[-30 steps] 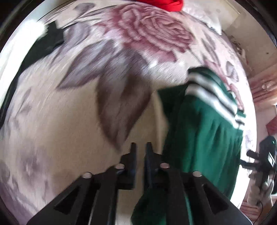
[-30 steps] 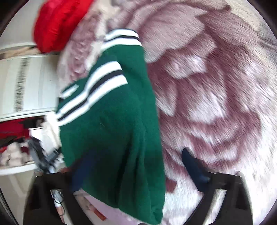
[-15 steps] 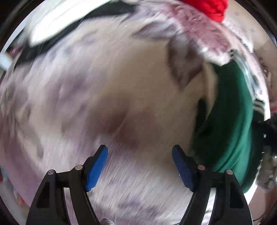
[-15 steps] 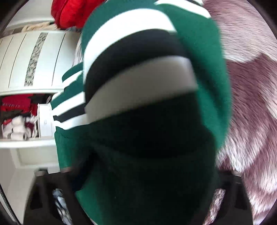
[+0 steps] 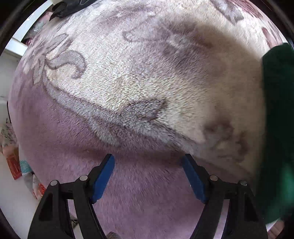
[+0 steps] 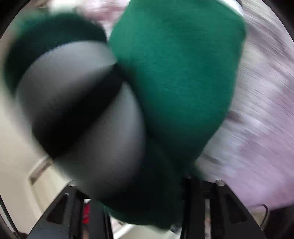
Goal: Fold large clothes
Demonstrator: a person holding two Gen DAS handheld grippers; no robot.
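A green sweater with white and black stripes (image 6: 174,88) fills the right wrist view, close and blurred, bunched over my right gripper (image 6: 145,185). The cloth hides the fingertips, so I cannot tell whether the jaws are closed on it. In the left wrist view the sweater (image 5: 277,119) shows only as a green edge at the far right. My left gripper (image 5: 148,165) is open and empty, its blue pads (image 5: 102,176) wide apart just above the floral blanket (image 5: 139,79).
The plush pink and cream blanket (image 6: 262,110) covers the bed. A black garment (image 5: 73,7) lies at its far top left. Beyond the bed's left edge (image 5: 18,128) is floor with small items. White furniture (image 6: 18,156) stands left of the right gripper.
My left gripper let go of the sweater, opened, and swung left over bare blanket. The sweater has bunched up close against the right gripper's camera.
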